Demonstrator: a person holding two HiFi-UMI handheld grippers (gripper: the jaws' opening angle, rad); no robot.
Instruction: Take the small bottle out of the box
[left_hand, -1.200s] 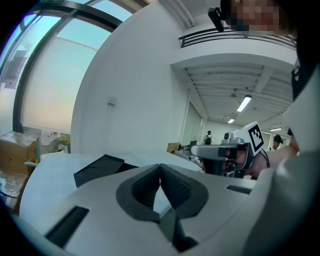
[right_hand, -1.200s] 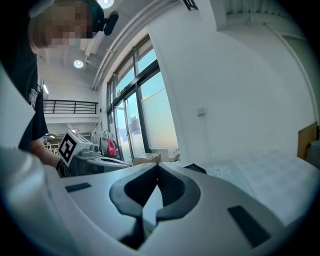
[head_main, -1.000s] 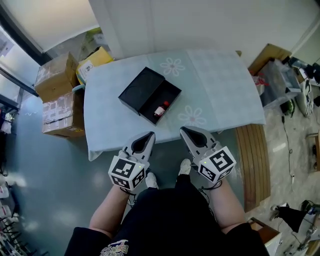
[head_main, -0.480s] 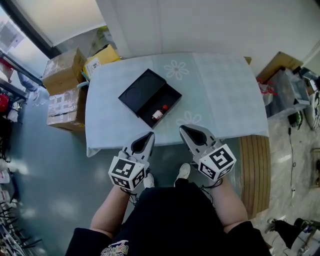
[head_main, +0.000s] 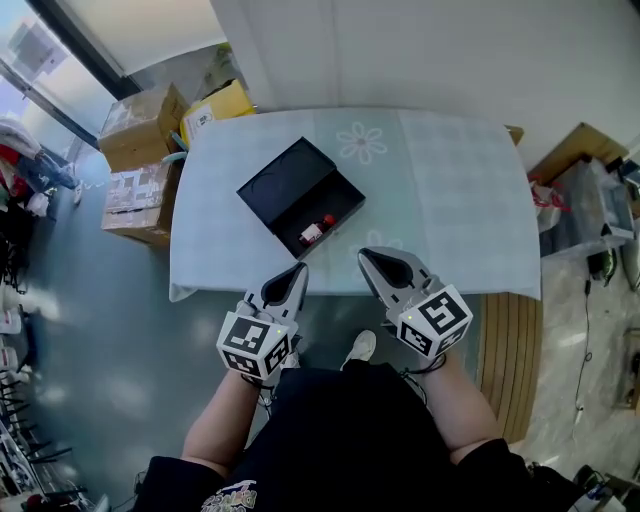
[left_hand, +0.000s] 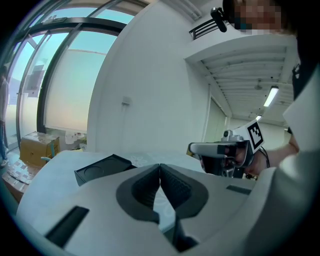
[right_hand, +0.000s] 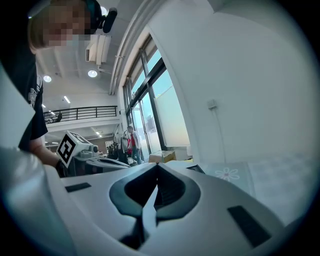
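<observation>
A small bottle (head_main: 312, 233) with a red cap was pictured lying inside an open black box (head_main: 338, 198), which was set on a table (head_main: 450, 200) covered with a pale, flower-printed cloth. The bottle was seen at the near end of the box, close to its front wall. The black lid (head_main: 285, 178) was laid flat alongside the box, touching it on the left. Both grippers were held side by side at the table's near edge, short of the box and clear of it. The left gripper (head_main: 299, 270) was shown with its jaws closed together and nothing caught between them. The right gripper (head_main: 366, 257) was likewise closed and empty. Cardboard boxes (head_main: 140, 125) were stacked on the floor to the left of the table, and a yellow carton (head_main: 222, 104) was wedged near the table's far left corner.
</observation>
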